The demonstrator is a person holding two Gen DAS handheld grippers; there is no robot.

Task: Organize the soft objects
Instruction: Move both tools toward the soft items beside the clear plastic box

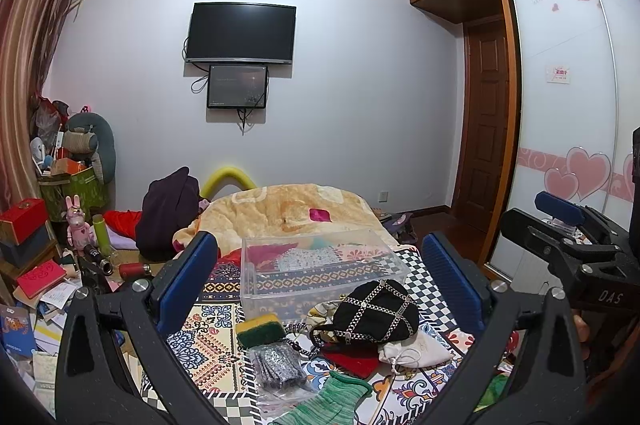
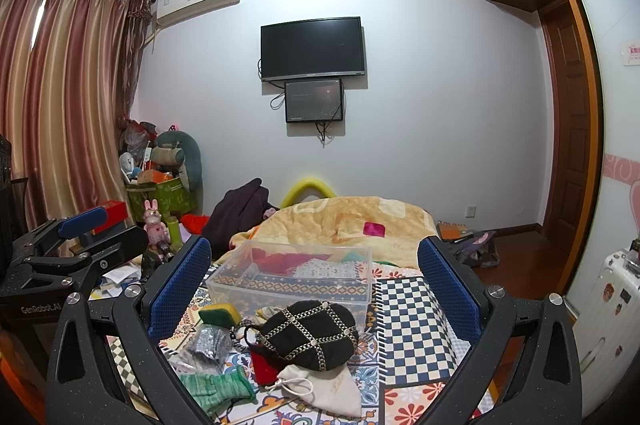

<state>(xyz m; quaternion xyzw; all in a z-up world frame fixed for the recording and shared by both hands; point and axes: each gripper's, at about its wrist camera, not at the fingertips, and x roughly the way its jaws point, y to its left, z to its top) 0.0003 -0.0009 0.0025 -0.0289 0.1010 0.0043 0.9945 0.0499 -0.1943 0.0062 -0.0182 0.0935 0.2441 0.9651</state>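
Note:
A clear plastic box [image 1: 320,275] [image 2: 294,279] stands on the patterned bedspread with folded cloths inside. In front of it lie a black chain-trimmed hat [image 1: 376,311] [image 2: 310,335], a yellow-green sponge [image 1: 260,329] [image 2: 219,313], a silver glittery pouch [image 1: 276,365] [image 2: 210,343], a green knitted glove [image 1: 332,401] [image 2: 214,387], a white drawstring bag [image 1: 416,349] [image 2: 324,387] and a red cloth [image 1: 352,359] [image 2: 264,365]. My left gripper [image 1: 320,285] is open and empty above the pile. My right gripper [image 2: 314,289] is open and empty too; it also shows at the right edge of the left wrist view [image 1: 568,221].
A beige blanket [image 1: 288,213] [image 2: 348,225] lies behind the box. A dark garment [image 1: 168,213] sits at the bed's far left. Boxes, books and toys [image 1: 48,245] crowd the floor at left. A wardrobe [image 1: 568,105] and a suitcase [image 2: 608,305] stand at right.

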